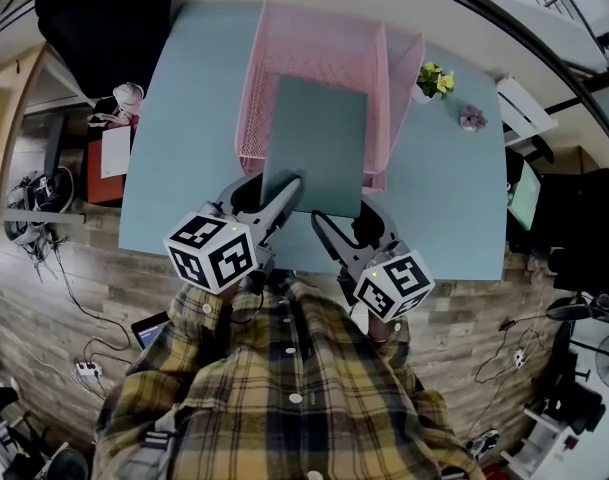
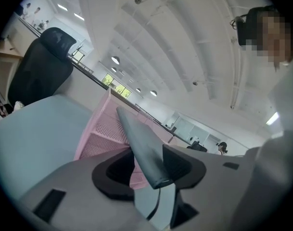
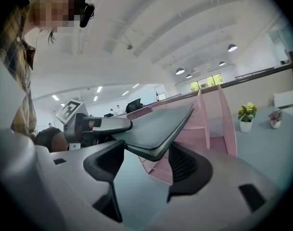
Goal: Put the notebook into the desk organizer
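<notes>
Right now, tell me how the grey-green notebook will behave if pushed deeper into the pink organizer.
The notebook probably stays stiff: it juts flat, unsagging, from the pink organizer. Its smooth cover may slip along the left tool. Thin and only partly in, it could tip.

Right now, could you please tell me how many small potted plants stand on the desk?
2. The yellow-flowered plant stands just right of the pink organizer; the purple-flowered plant sits further right. Others may be hidden behind the organizer.
</notes>
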A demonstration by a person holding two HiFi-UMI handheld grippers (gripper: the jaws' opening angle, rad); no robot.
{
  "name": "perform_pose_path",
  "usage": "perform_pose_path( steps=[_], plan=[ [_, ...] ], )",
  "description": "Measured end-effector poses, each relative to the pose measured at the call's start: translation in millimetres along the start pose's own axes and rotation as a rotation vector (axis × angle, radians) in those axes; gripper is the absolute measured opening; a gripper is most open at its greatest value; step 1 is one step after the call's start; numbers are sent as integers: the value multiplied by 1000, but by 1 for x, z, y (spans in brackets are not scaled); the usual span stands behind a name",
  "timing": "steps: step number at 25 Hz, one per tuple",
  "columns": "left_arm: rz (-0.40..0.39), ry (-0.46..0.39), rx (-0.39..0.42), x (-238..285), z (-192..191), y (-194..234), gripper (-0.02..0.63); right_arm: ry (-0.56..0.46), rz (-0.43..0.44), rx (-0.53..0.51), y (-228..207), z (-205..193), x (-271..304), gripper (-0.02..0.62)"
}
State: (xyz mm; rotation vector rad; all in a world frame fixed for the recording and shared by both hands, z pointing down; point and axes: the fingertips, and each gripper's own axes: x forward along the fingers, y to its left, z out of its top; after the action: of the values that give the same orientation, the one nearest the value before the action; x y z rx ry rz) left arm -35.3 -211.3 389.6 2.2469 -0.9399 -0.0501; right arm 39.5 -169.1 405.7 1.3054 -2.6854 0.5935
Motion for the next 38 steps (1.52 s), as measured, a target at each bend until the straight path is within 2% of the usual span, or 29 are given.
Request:
perform_pose_path(
  steps=[5,10,16,22,28,38],
  plan=[
    [32,-12,62,-10,-2,1,247,-11,-28,-6,0,5,6,284],
    [51,-16,106,-18,-4,1,253,-18,-68,-10,-7,9,14,285],
    [71,-8,142,-20,-7,3,218,-16,-125,-15,-19,12,20,285],
    [90,-4,143,-15,-6,9,150,-2,-166,-24,-25,14,21,285],
    [100,5,160,-9,-8,11,129,19,-263,-158,-25,21,18,285],
    [96,7,144,-1,-2,15,124,32,-332,-294,-29,31,24,285]
  ],
)
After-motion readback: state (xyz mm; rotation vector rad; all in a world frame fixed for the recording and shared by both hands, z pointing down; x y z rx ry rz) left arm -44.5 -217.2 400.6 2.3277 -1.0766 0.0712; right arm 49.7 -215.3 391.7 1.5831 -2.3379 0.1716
